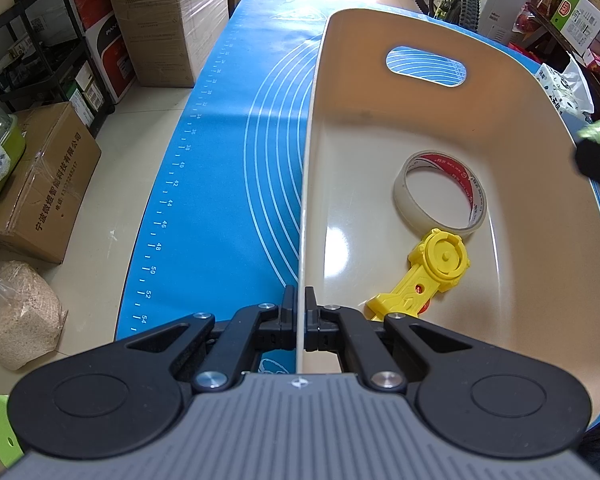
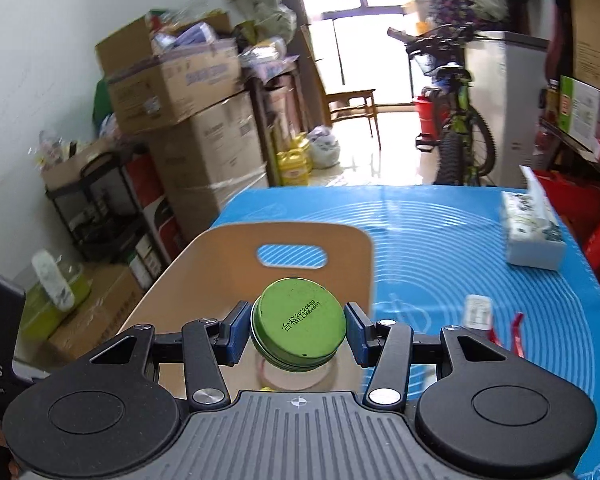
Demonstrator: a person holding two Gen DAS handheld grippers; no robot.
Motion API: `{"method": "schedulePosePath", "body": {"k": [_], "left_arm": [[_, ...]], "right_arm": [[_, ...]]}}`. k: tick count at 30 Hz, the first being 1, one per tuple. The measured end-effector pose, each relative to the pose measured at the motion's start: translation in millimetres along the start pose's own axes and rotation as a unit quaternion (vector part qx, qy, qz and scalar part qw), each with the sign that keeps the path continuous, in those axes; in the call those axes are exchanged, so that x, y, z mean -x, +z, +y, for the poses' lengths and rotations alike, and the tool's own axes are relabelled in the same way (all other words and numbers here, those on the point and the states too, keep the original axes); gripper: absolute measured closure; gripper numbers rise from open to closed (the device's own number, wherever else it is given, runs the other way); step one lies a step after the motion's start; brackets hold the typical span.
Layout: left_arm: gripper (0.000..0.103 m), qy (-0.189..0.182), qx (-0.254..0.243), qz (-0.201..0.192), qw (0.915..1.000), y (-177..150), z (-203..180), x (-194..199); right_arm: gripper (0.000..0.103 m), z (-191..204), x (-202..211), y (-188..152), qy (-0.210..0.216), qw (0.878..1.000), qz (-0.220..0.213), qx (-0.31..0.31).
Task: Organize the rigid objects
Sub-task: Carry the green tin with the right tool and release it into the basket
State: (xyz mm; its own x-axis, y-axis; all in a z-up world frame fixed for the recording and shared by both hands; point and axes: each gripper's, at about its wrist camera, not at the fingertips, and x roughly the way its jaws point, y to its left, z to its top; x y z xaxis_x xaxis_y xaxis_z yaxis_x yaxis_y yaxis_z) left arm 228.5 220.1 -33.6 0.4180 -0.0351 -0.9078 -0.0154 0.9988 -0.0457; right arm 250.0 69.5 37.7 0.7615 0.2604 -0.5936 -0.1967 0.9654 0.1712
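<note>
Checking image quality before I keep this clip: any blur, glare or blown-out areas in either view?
Left wrist view: sharp on the bin, tape roll and yellow toy; a glare patch on the bin floor; the doorway beyond is blown out; fisheye bends the blue mat. Right wrist view: background and tissue box motion-blurred, the green tin in the right gripper sharp; window overexposed.

A blue mat [image 2: 440, 240] carries the beige bin [image 1: 520, 128] and a tissue pack [image 2: 532, 236]

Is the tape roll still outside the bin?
No, the tape roll lies inside the bin, beside the yellow toy.
</note>
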Motion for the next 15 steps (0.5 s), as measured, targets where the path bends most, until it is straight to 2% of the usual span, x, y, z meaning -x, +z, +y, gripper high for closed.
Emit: {"method": "schedulePosePath", "body": {"k": [5, 15], "left_arm": [[0.1, 0.0, 0.0, 0.0, 1.0, 0.0, 0.0, 0.0], [0.1, 0.001, -0.001, 0.001, 1.0, -0.2, -0.8, -0.3]], "right_arm": [[0.048, 24.7, -19.3, -2.8, 0.004, 0.999, 0.033, 0.029], [0.048, 46.8, -60.7, -19.1, -0.023, 0.99, 0.12, 0.076]]}}
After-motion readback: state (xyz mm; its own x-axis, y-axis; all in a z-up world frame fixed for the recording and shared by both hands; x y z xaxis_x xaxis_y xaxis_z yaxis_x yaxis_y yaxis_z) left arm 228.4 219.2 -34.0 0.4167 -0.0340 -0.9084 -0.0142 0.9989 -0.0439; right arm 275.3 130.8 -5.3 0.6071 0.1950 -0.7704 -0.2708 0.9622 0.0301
